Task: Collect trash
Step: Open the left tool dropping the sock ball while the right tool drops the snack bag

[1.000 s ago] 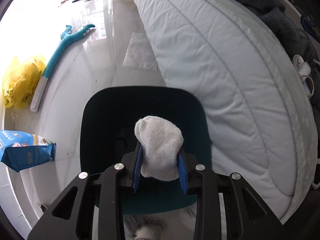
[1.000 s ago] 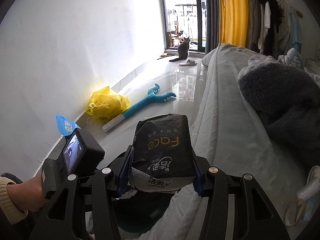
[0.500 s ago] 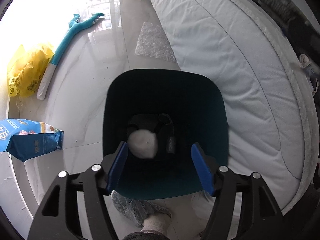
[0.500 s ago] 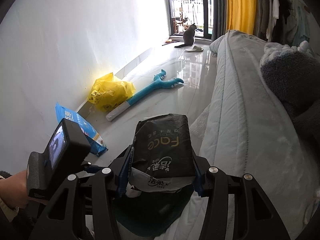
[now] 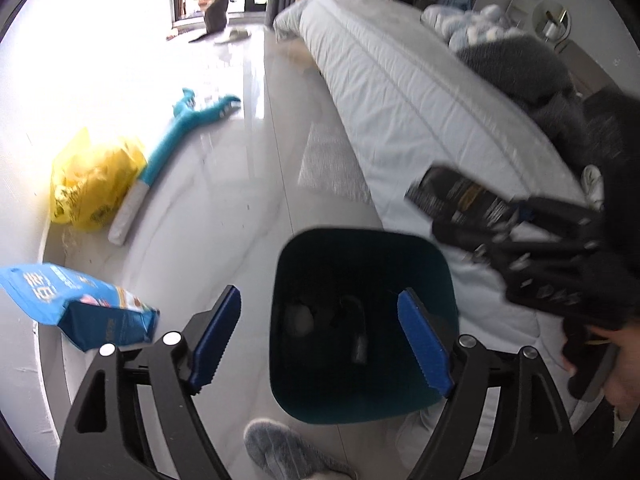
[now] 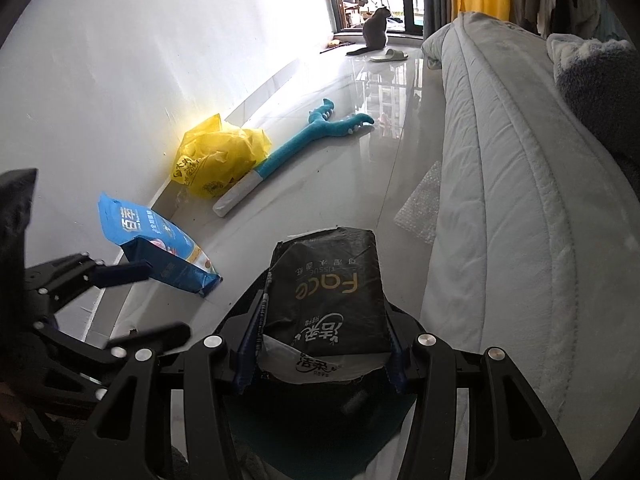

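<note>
A dark teal trash bin point(image 5: 362, 320) stands on the floor beside the bed. A white wad point(image 5: 298, 317) lies at its bottom. My left gripper point(image 5: 320, 338) is open and empty, above the bin's near rim. My right gripper point(image 6: 324, 320) is shut on a black tissue pack point(image 6: 332, 294) and holds it above the bin point(image 6: 320, 432). In the left wrist view the right gripper point(image 5: 520, 236) with the pack point(image 5: 456, 196) comes in from the right, over the bed edge.
A blue bag point(image 5: 76, 308) lies on the floor at left, also in the right wrist view point(image 6: 156, 240). A yellow plastic bag point(image 5: 90, 180), a teal plush toy point(image 5: 180, 132) and bubble wrap point(image 5: 332, 164) lie farther off. The bed point(image 5: 420, 100) runs along the right. A cat point(image 5: 218, 10) sits by the window.
My left gripper opened and dropped the white wad into the bin, then tilted up. The right gripper with the pack moved closer over the bin.
</note>
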`<state>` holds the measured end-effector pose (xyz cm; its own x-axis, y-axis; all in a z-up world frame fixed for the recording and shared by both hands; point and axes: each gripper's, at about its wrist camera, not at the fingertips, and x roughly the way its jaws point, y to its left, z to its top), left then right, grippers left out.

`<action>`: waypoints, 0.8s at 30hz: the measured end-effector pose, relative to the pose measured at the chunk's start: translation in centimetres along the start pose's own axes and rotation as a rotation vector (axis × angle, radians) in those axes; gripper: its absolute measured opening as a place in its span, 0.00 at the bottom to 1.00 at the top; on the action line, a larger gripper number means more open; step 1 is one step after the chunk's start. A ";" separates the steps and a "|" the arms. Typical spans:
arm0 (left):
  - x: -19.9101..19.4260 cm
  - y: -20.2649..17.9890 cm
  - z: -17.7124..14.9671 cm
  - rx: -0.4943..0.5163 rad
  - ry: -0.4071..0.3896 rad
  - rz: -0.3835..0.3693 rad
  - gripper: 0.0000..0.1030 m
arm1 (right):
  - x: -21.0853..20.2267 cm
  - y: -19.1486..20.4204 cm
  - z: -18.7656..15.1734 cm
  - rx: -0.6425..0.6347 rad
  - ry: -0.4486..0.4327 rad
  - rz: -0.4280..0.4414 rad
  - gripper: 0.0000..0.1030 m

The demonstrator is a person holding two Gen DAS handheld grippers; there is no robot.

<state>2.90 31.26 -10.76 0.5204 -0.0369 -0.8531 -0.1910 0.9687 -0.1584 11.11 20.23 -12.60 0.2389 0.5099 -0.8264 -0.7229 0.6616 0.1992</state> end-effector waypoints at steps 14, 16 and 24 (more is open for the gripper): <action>-8.2 -2.0 2.7 0.042 -0.361 -0.015 0.83 | 6.8 1.6 -2.1 -0.001 0.166 -0.009 0.51; -8.8 -2.5 2.8 0.056 -0.383 -0.019 0.83 | 7.4 1.6 -2.5 -0.014 0.192 -0.021 0.51; -10.3 -2.4 3.0 0.037 -0.449 -0.021 0.83 | 8.8 2.2 -3.6 -0.056 0.279 -0.035 0.52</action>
<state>0.52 30.02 -0.09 0.8351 0.0452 -0.5482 -0.1506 0.9773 -0.1488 9.29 24.22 -21.33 0.0828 0.3111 -0.9468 -0.7538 0.6410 0.1446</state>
